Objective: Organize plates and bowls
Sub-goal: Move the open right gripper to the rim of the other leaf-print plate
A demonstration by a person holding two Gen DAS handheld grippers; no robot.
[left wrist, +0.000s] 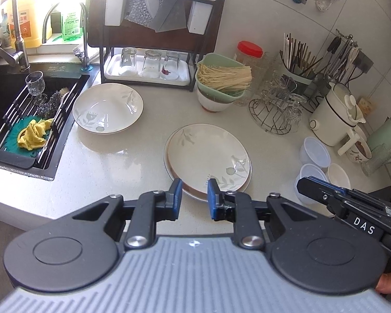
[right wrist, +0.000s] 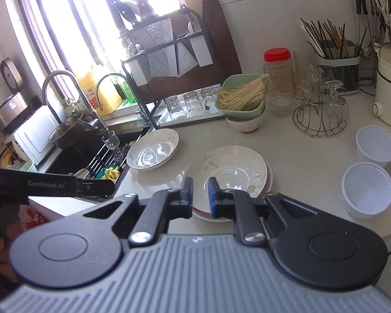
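The white counter (left wrist: 133, 161) is seen ahead of both sets of fingers, and the dishes are kept on it so they can be sorted.

Just past the tips of the left gripper (left wrist: 194, 198) lies a stack of plates (left wrist: 208, 156). A leaf-patterned plate is set on top of a plate with a brown rim, so this is likely where plates are being piled. The near edge of the stack is seen in the gap between the left fingers, but it is not touched by the pads. The left fingers are a little spread, and nothing is pinched by them.

Further away and to the left of those fingers, a single plate (left wrist: 108, 108) is left alone near the sink (left wrist: 20, 161). It is probably meant to be added to the pile.

Off to the right of the fingers, small plastic bowls (left wrist: 315, 151) are grouped together, well apart from the plates.

The right gripper (right wrist: 200, 195) is held over the near edge of the same stack. Its fingers are almost pressed together, with only a thin gap, and nothing is gripped by them.
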